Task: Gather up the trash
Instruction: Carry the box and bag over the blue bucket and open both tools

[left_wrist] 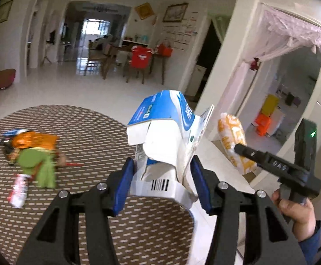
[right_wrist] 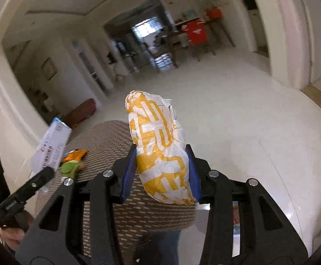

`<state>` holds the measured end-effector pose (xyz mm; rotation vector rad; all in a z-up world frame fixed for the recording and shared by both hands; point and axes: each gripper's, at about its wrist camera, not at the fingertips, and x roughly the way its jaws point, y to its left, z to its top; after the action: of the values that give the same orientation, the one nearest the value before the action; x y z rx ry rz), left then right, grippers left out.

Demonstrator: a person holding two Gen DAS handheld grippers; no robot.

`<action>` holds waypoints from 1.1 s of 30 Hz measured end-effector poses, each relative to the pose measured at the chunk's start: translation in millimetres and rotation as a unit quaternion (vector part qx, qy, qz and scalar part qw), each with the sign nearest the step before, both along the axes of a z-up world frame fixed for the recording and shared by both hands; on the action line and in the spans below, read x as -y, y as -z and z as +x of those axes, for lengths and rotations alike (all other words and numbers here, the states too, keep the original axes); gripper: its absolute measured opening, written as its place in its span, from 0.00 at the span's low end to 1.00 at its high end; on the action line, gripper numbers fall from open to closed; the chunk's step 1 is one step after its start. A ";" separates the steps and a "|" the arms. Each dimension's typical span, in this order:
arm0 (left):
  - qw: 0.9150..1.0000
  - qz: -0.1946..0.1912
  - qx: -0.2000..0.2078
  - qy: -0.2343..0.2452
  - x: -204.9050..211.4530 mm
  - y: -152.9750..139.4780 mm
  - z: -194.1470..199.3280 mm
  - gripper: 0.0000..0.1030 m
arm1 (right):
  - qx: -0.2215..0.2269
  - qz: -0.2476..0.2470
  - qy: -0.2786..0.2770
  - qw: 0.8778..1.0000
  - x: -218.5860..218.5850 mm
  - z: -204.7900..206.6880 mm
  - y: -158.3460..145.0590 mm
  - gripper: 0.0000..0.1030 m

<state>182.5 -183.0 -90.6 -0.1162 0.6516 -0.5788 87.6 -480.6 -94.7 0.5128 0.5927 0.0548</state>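
Blurring hides the table's (left_wrist: 94, 231) trash pile (left_wrist: 32, 154).

patterned table (left_wrist: 50, 119) bears scattered wrappers (left_wrist: 34, 152).

both tongs are black, with cut-out linkage arms, silver round screw heads at the pivots and blue pads. the right tongs (left_wrist: 237, 149) bear white letters and a green light – the hand (left_wrist: 297, 209) behind wears a blue sleeve (left_wrist: 310, 246).
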 end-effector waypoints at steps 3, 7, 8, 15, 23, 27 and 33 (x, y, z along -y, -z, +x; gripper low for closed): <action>1.000 0.004 -0.006 0.018 31.0 5.9 1.4 0.50 | -0.017 0.009 0.026 0.999 25.9 -9.2 18.7 0.40; 0.999 0.016 -0.017 0.046 78.9 18.7 0.8 0.50 | -0.040 0.023 0.052 0.998 55.0 -18.2 43.8 0.40; 0.998 0.019 -0.019 0.051 87.5 20.4 1.2 0.50 | -0.047 0.027 0.057 0.997 60.8 -19.3 50.0 0.40; 0.993 0.057 -0.057 0.081 153.2 58.8 15.1 0.50 | -0.086 0.052 0.084 0.991 95.9 -21.7 92.7 0.40; 0.980 0.102 -0.137 0.103 206.0 110.3 40.6 0.50 | -0.141 0.090 0.099 0.981 118.1 -9.6 148.0 0.41; 0.971 0.122 -0.173 0.110 228.7 136.2 53.1 0.51 | -0.165 0.111 0.101 0.975 125.2 -0.1 173.3 0.42; 0.957 0.144 -0.225 0.111 244.6 173.1 70.6 0.65 | -0.195 0.135 0.101 0.966 126.3 9.8 200.1 0.55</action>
<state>253.1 -427.6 -263.7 0.1041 1.1971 -0.6728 97.5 -606.8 -294.8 0.8573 0.9211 -0.1665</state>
